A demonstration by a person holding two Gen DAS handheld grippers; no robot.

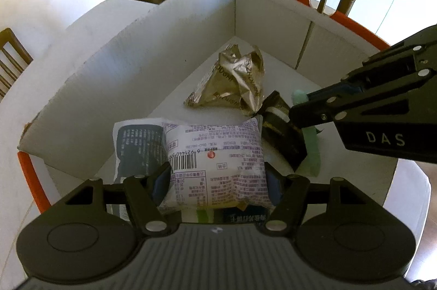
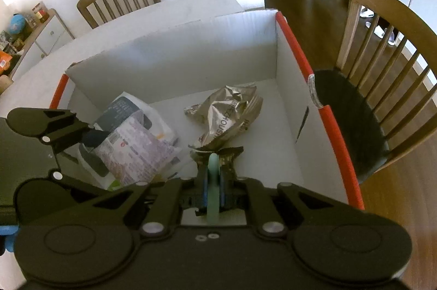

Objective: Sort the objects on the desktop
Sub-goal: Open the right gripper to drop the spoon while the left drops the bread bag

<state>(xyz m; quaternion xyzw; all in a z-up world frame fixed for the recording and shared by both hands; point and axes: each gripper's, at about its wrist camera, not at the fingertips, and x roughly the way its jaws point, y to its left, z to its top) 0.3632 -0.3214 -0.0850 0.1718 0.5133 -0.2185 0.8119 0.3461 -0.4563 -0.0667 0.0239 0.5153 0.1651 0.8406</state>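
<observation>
- Both grippers are down inside a white cardboard box [image 1: 169,49] with orange-red trim along two of its rims; it sits on a white table [image 1: 90,14] with wooden chairs [image 2: 393,71] drawn up to it.
- The left gripper [image 1: 217,180] has its two fingers pressed against either side of a puffy white-and-purple snack packet [image 1: 218,156], held over the near part of the box floor.
- That packet faces up with its back panel: a barcode beginning "6 921440", a small red round mark and dense purple print too small to read.
- Under it, poking out to the left, lies a white pouch with a dark text panel [image 1: 136,145]; its lettering is not legible.
- The right gripper [image 2: 213,180] is closed on a pale green strip [image 2: 213,191] together with a dark brown wrapper [image 2: 218,156], low beside the box's right wall; from the left wrist camera the wrapper shows a white band, though I can't quite tell whether wrapper and strip are one item.
- On the gripper's body, seen from the left wrist camera, white letters read "DAS".
- A crumpled gold foil packet [image 1: 235,82] rests on the box floor toward the far corner, just beyond the dark wrapper; partial lettering reads "HOUS".
</observation>
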